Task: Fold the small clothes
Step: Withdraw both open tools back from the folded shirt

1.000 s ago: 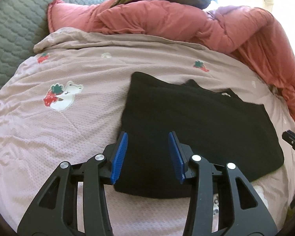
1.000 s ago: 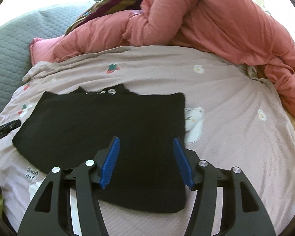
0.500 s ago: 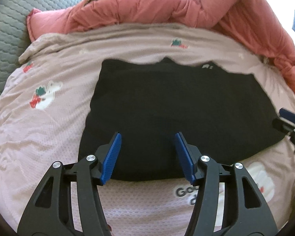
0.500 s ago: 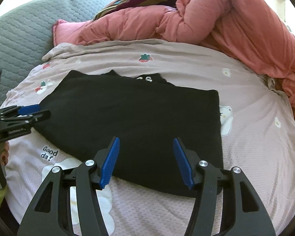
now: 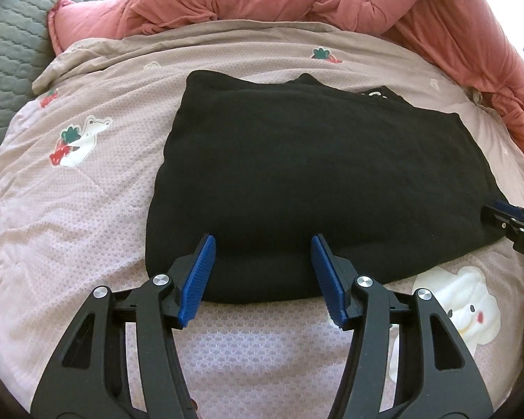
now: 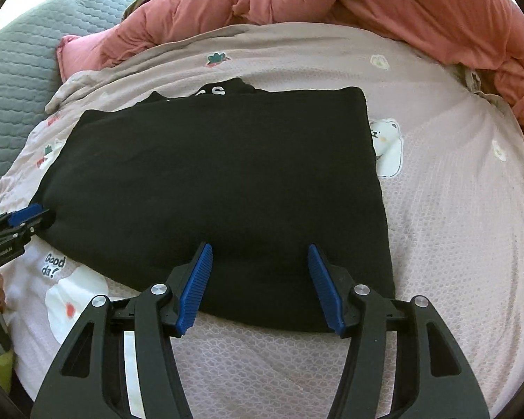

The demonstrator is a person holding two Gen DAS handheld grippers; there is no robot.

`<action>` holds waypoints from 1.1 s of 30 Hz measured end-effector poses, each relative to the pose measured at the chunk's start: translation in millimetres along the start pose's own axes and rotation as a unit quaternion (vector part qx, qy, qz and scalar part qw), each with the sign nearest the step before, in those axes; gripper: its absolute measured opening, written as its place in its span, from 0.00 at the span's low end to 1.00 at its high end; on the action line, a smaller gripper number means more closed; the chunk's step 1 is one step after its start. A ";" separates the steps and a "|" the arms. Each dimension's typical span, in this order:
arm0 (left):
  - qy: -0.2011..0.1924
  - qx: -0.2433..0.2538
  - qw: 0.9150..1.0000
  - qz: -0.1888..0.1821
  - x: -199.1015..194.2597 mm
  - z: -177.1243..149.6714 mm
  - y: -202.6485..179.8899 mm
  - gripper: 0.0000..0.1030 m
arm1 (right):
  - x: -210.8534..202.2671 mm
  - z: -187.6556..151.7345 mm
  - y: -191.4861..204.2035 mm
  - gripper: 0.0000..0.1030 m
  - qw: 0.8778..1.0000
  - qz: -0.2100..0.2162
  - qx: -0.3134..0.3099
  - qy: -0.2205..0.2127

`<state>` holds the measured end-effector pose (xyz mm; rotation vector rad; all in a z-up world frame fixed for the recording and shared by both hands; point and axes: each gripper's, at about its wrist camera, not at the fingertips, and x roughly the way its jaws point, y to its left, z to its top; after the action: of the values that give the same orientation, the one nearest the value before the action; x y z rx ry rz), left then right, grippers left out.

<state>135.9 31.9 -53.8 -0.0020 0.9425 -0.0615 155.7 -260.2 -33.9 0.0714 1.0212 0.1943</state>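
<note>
A black garment (image 5: 318,181) lies folded flat as a rough rectangle on the pink patterned bedspread (image 5: 87,209); it also shows in the right wrist view (image 6: 220,188), with white lettering at its far edge. My left gripper (image 5: 262,244) is open and empty, its blue pads over the garment's near edge toward its left end. My right gripper (image 6: 260,249) is open and empty over the near edge toward the right end. Each gripper's tip shows in the other's view: the right one (image 5: 506,216) and the left one (image 6: 21,220).
A rumpled salmon-pink duvet (image 5: 297,0) is heaped along the far side and right of the bed. A grey quilted cover (image 5: 7,52) lies at the left. The bedspread carries printed bears and strawberries (image 5: 77,139).
Both grippers have moved closer and lower toward the garment's near edge, so it fills more of each view. Both jaws stayed open. The garment has not moved.
</note>
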 end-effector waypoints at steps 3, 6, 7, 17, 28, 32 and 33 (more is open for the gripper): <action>-0.003 -0.005 1.000 -0.007 -4.6 -1.3 1.2 0.47 | -6.5 -0.7 0.0 0.54 1.000 0.003 0.000 -0.004; -0.004 -0.007 1.000 -0.011 -8.8 -3.1 0.5 0.48 | -13.3 -3.1 -1.0 0.56 1.000 0.007 0.002 -0.010; -0.005 -0.007 1.000 -0.012 -10.0 -3.5 -0.1 0.49 | -16.6 -4.4 -1.0 0.63 1.000 0.008 0.003 -0.013; -0.017 -0.008 1.000 -0.012 -26.3 -3.1 -1.1 0.61 | -45.5 -11.7 2.4 0.79 0.999 0.006 -0.002 -0.041; -0.031 -0.011 0.999 -0.014 -46.0 -3.5 -1.7 0.73 | -58.8 -11.8 6.4 0.81 0.998 0.003 -0.004 -0.055; -0.034 -0.012 0.999 -0.015 -51.9 -6.6 0.1 0.75 | -63.5 -12.0 13.1 0.81 0.998 0.004 -0.010 -0.058; -0.034 -0.013 0.999 -0.015 -53.7 -7.4 0.9 0.76 | -65.2 -12.1 15.1 0.81 0.998 0.003 -0.013 -0.060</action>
<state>98.5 35.8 -14.8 -0.0418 0.8744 -0.0759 110.4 -258.5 16.8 0.0620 0.8986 0.2066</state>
